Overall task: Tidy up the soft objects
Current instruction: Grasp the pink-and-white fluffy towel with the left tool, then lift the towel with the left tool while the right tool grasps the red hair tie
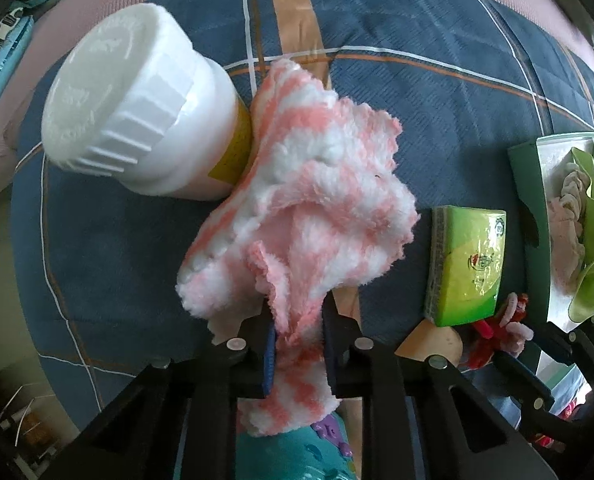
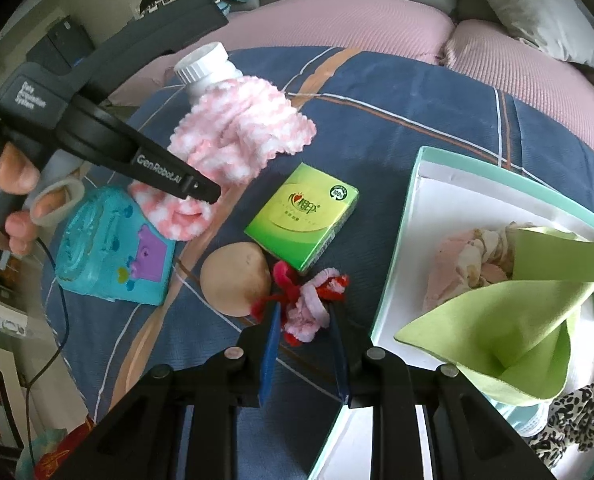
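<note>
A bed covered by a navy plaid quilt (image 1: 437, 92) with white and orange lines fills the left wrist view, with pink ribbed bedding at its far edge. The left gripper (image 1: 297, 344) points down, its jaws clamped on a fluffy pink-and-white striped cloth (image 1: 309, 184), which bunches up ahead of the fingers and hangs just behind them. A white plastic jar with a ribbed lid (image 1: 137, 120) lies on its side, touching the cloth. To the right lie a green tissue packet (image 1: 467, 264) and the pale green cardboard tray (image 1: 525, 184).

In the right wrist view the same quilt spreads out, pink cushions and grey pillows beyond, clutter at the left edge. The right gripper (image 2: 303, 328) has its jaws closed in on a tangle of red and pink fuzzy pipe-cleaner stems (image 2: 309, 300); the pads look to be pressing it. Just beside it lie a tan potato-like lump (image 2: 235, 278) and a turquoise plastic toy (image 2: 113, 248). The tray already holds a lime green cloth (image 2: 509, 320) and a pale pink bundle (image 2: 453, 268); a leopard-print scrunchie (image 2: 577, 412) sits at its near corner.

Both hands seem to be at the grasp stage. Next, each soft piece needs lifting clear and carrying over the tray's rim before release, without snagging the jar or potato.
</note>
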Motion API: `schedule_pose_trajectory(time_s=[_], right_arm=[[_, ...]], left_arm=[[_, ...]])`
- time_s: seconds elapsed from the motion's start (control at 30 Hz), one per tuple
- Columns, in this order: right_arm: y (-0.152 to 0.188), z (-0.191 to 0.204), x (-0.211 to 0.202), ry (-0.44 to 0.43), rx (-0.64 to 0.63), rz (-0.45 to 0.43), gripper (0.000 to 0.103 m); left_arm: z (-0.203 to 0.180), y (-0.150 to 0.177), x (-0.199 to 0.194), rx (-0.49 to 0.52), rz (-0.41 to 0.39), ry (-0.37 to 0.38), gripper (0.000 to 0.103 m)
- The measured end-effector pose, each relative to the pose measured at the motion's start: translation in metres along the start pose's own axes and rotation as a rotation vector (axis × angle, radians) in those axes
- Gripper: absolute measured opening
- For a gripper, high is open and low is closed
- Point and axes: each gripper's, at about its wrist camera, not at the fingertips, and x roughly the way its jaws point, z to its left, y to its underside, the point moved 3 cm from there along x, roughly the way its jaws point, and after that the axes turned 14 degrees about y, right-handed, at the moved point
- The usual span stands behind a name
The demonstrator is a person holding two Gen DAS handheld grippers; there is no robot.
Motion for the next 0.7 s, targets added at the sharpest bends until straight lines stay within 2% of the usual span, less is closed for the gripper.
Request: schedule_pose_trajectory(time_s=[0.17, 0.5, 0.7], right_arm=[[0.003, 0.001, -0.008, -0.009, 0.012, -0.016, 0.026], [0.004, 0.0, -0.015, -0.029, 0.031, -0.036, 0.026], [0.002, -0.005, -0.034, -0.021, 0.049, -0.091, 0.026]], left_arm=[[0.011, 0.012, -0.023, 0.003, -0.028, 0.022, 0.019], [0.005, 0.03, -0.053, 0.005, -0.097, 0.023, 0.019], [0.0, 0.052, -0.082, 0.01, -0.158, 0.024, 0.019]])
